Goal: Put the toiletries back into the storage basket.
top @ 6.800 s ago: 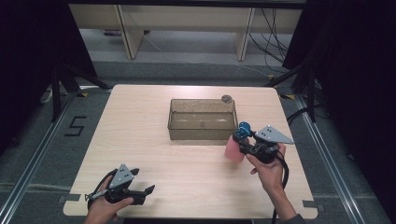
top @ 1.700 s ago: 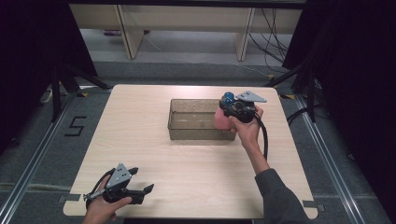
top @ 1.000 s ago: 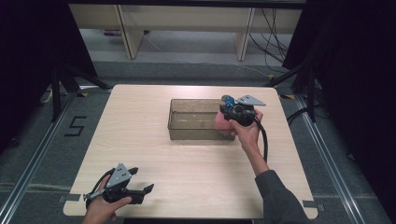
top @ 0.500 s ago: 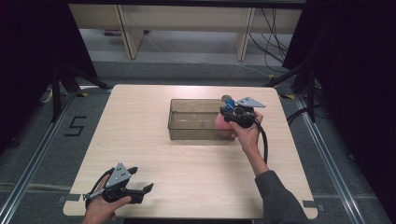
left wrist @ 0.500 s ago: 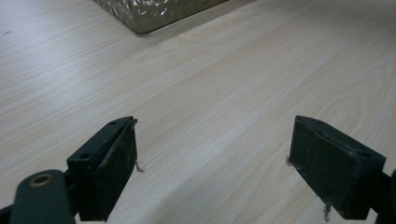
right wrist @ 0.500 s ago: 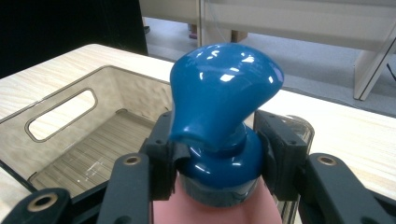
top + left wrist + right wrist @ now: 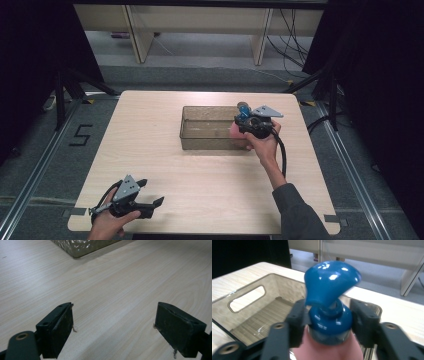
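Observation:
A pink bottle [image 7: 234, 132] with a blue pump top [image 7: 329, 290] hangs upright at the right end of a clear plastic bin [image 7: 200, 107]. My right gripper [image 7: 246, 125] has its jaws on either side of the bottle's blue collar. They have just been opening, and in the right gripper view a thin gap shows beside the collar [image 7: 329, 320]. The bin's ribbed floor [image 7: 262, 320] lies just beneath, with nothing on it. Near the table's front left corner my left gripper [image 7: 151, 192] stands open, its pads [image 7: 62, 327] wide apart over bare wood.
The bin's corner [image 7: 82, 247] shows at the top of the left gripper view. The light wooden table [image 7: 150, 150] ends close behind the left hand. Dark floor, rails and stands surround it, and a cable trails from the right gripper [image 7: 282, 155].
Since the oldest frame the right hand carried the bottle from the table in front of the bin to its right end. Over the last second it sank slightly. The left hand kept still.

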